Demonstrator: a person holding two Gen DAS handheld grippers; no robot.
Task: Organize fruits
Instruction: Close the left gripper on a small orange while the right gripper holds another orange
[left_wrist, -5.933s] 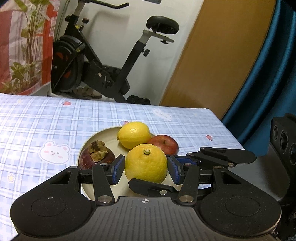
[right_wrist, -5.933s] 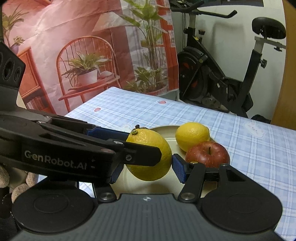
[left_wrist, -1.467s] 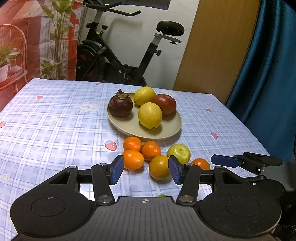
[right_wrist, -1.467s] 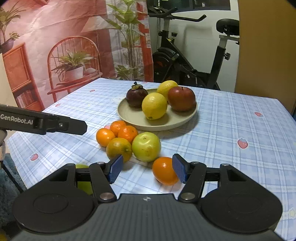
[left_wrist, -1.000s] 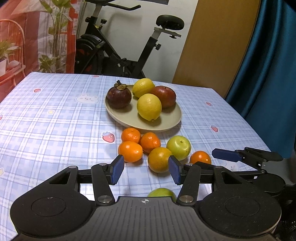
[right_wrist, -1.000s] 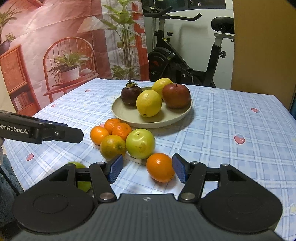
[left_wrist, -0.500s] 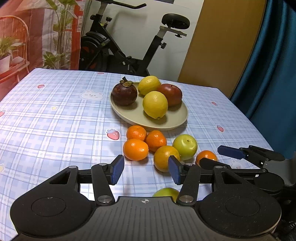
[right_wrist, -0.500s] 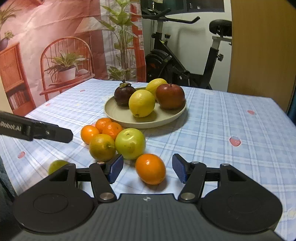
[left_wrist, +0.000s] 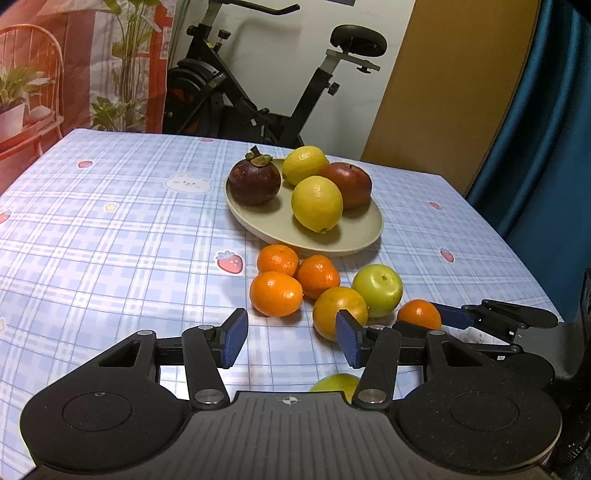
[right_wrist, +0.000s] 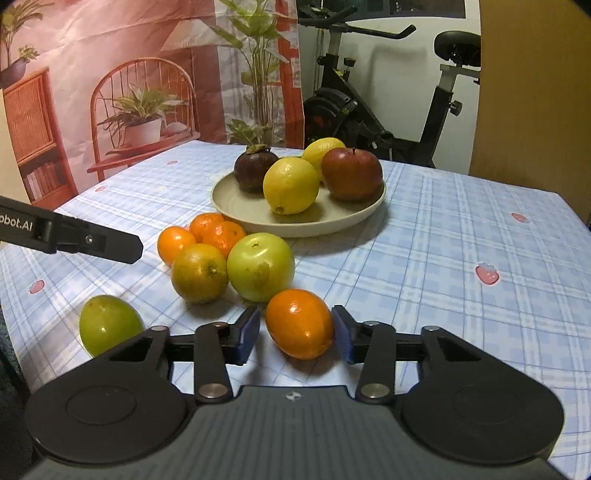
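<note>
Four fruits already fill the plate (right_wrist: 295, 225); the right gripper (right_wrist: 293, 334) clenches the nearest loose orange (right_wrist: 300, 323) on the tablecloth to plate it, while the left gripper (left_wrist: 291, 341) hangs released, empty.

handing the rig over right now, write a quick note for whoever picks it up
Right gripper: shut on the orange, which sits on the tablecloth, not lifted.
Left gripper: open, empty, above the cloth.
Done: plate holds a mangosteen, two lemons and a red apple.
Left: three tangerines, a yellow-green orange, a green apple and a green fruit lie loose beside the plate; probably plate them, held orange first.
</note>
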